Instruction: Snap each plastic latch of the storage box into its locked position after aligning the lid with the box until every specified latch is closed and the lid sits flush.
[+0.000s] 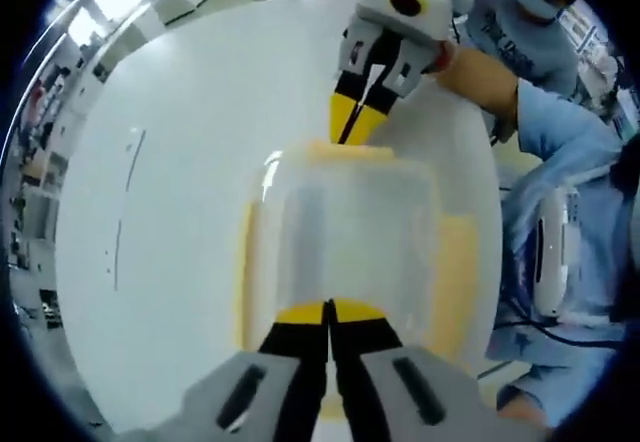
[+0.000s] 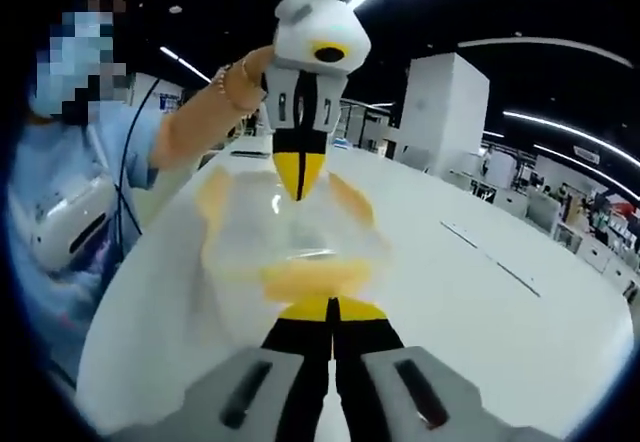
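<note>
A clear plastic storage box (image 1: 345, 232) with yellow latches stands on the white table, its lid on top. My left gripper (image 1: 328, 312) is shut, with its yellow tips against the box's near end. The right gripper (image 1: 352, 132) is shut too and points down onto the yellow latch (image 1: 350, 150) at the far end. More yellow latches show on the left side (image 1: 243, 272) and the right side (image 1: 455, 282). In the right gripper view, my right gripper (image 2: 332, 309) rests its shut tips on a yellow latch (image 2: 310, 280) of the box (image 2: 290, 232). The left gripper (image 2: 300, 187) presses the opposite end.
The round white table (image 1: 170, 212) (image 2: 480, 292) spreads wide around the box. A person in a light blue top (image 1: 560, 142) (image 2: 60, 162) stands close to the table edge beside the box. White cabinets (image 2: 445, 112) stand in the room beyond.
</note>
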